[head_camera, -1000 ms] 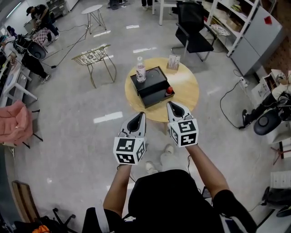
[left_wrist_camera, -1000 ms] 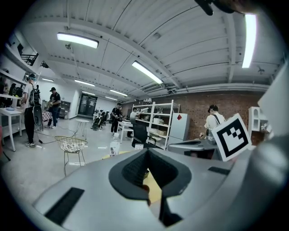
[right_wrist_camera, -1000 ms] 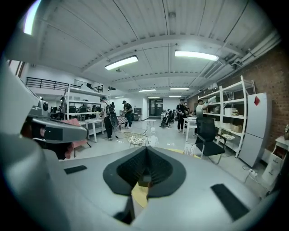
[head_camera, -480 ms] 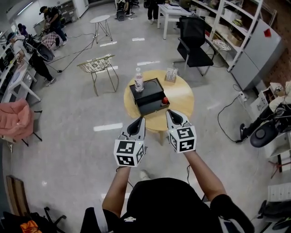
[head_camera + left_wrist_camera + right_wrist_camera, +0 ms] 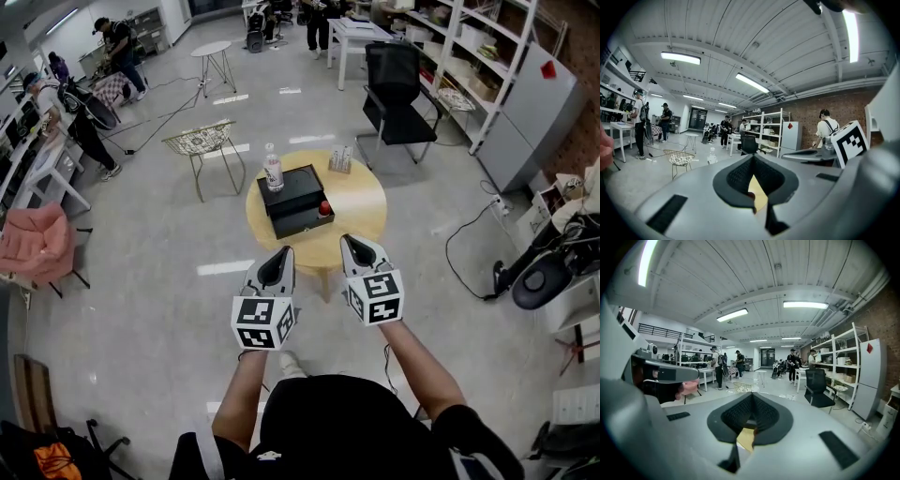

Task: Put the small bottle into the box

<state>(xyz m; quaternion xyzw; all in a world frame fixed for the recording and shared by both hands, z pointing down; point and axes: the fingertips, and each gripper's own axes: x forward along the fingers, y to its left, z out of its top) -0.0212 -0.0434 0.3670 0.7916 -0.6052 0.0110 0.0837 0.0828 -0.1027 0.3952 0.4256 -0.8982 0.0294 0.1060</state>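
A: Starting with the round table (image 5: 361, 202), what's on it?

B: A black box (image 5: 295, 199), left of the middle.

A: The grippers?

B: The left gripper (image 5: 281, 255) and right gripper (image 5: 351, 244) hang side by side, short of the table's near edge. Each has its fingers pressed together on nothing.

A: The clear bottle (image 5: 273, 171)?

B: Upright at the box's far left corner, on its top or just behind, I can't tell. A small red object (image 5: 324, 208) sits just beside the box's near right corner.

Glossy grey floor (image 5: 141, 309), white shelving (image 5: 452, 39)
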